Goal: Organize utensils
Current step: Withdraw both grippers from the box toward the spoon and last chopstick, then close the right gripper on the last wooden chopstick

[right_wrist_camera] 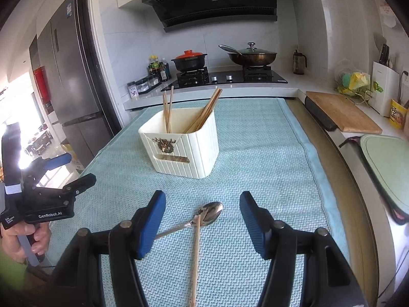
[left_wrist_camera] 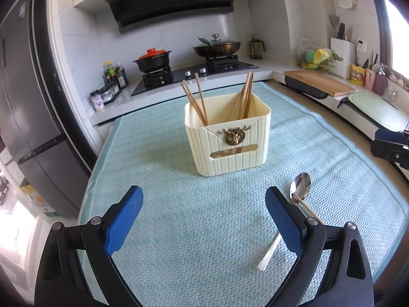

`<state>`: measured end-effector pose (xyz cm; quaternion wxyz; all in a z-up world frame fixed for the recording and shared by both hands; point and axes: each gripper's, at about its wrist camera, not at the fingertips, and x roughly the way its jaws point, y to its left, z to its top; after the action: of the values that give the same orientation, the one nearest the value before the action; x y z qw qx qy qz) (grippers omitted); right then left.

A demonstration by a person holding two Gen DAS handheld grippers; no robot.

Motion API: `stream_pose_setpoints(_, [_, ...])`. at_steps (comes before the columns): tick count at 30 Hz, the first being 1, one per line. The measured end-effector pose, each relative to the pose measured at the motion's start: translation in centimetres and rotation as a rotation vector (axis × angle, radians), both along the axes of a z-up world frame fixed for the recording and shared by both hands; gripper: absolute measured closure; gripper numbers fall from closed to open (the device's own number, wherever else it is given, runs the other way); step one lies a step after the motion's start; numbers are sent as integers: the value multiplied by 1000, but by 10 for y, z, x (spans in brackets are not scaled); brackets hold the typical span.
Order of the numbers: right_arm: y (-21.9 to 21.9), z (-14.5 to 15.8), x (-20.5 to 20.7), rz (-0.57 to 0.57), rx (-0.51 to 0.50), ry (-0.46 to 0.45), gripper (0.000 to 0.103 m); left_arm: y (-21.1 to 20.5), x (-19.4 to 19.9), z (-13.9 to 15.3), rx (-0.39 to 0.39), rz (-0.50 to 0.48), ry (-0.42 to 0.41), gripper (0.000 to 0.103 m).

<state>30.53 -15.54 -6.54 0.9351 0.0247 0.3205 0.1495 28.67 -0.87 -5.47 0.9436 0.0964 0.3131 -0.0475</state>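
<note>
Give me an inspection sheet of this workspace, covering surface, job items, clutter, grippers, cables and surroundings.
Surface: pale green mat covering the table.
Job's things: cream utensil box standing on the mat with chopsticks leaning inside; spoon lying on the mat with a loose chopstick across its neck.
Clutter: nothing seen on the mat.
Grippers: left hand-held gripper open, nothing between its pads; right hand-held gripper open, spoon and loose chopstick lying between its pads, untouched.
Cables: nothing seen.
Surroundings: stove with pot and wok, fridge, wooden cutting board on the counter.
</note>
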Motion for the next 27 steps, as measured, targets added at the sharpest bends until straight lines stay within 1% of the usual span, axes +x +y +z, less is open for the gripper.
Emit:
stream_pose_setpoints(2, [-6, -6, -6, -23, 8, 4, 42, 5, 1, -11, -18, -19, 32, 6])
stream_pose_setpoints(4, [-12, -14, -13, -49, 3, 8, 42, 10, 3, -26, -59, -56, 82, 6])
stream_pose_setpoints(6, [-21, -24, -18, -73, -9, 28, 42, 8, 6, -40, -100, -117, 146, 6])
stream_pose_setpoints(8, [-29, -38, -21, -90, -6, 62, 42, -5, 11, -49, -125, -211, 197, 6])
stream_pose_setpoints(9, [-34, -45, -22, -97, 0, 84, 42, -14, 14, -53, -121, -253, 213, 6])
stream_pose_setpoints(12, [-44, -65, -24, -119, 32, 138, 42, -53, 27, -60, -78, -357, 246, 6])
stream_pose_setpoints(14, [-47, -73, -26, -122, 60, 164, 42, -76, 41, -67, -62, -408, 297, 6])
stream_pose_setpoints(16, [-44, -80, -29, -80, 71, 196, 42, -91, 54, -75, -46, -427, 323, 6])
stream_pose_setpoints(18, [-31, -88, -30, -5, 21, 238, 42, -96, 62, -83, -46, -428, 339, 7])
stream_pose_setpoints(21, [-13, -98, -33, 60, -67, 246, 42, -88, 62, -98, -89, -430, 393, 7])
stream_pose_setpoints(23, [-7, -104, -29, 81, -74, 264, 42, -79, 54, -111, -92, -426, 418, 8])
stream_pose_setpoints(24, [-4, -108, -24, 91, -72, 273, 42, -76, 50, -117, -77, -418, 424, 10])
stream_pose_setpoints(26, [5, -115, -13, 114, -81, 286, 42, -71, 43, -128, -45, -400, 440, 19])
stream_pose_setpoints(27, [11, -118, -7, 130, -93, 294, 44, -69, 39, -131, -26, -386, 422, 21])
